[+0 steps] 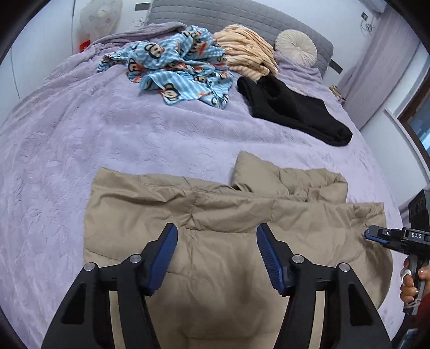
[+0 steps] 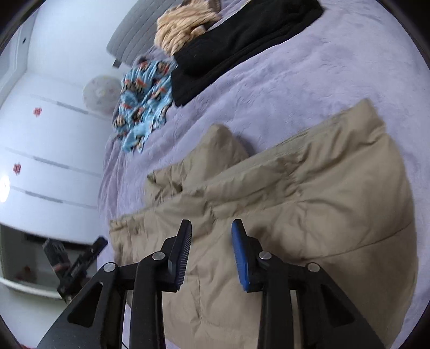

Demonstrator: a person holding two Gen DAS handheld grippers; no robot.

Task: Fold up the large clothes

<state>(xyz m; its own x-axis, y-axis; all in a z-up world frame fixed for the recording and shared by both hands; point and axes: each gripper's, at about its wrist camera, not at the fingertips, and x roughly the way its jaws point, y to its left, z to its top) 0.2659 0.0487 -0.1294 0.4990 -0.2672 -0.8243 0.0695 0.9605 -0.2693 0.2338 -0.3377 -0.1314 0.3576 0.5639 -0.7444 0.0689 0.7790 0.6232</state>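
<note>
left tongs, seen from the left wrist: spread wide, blue pads apart, nothing between them, hovering just above the near part of a tan puffy coat. coat spread on a lilac bedspread, long axis running left to right across the view, a folded upper layer lying along its far edge. right tongs at the far right, tip just at the coat's right-hand edge, held by a hand; from this view, impossible to tell how its jaws stand. farther up the bed, well apart from the coat: a black garment, a blue monkey-print cloth, a peach striped cloth, a round cushion against a grey headboard. from the right wrist, slightly blurred: right tongs parted a little, narrower than the left pair, empty, over the coat near its end by the bed's edge. coat stretching away to the right here, most of its bulk on that side. black garment, monkey-print cloth and peach cloth beyond, none in the way. white wardrobe doors at left, past the bed's edge. judged from this: each pair over its own end of the coat, directly below and ahead, nothing blocking a grasp for the next fold.
</note>
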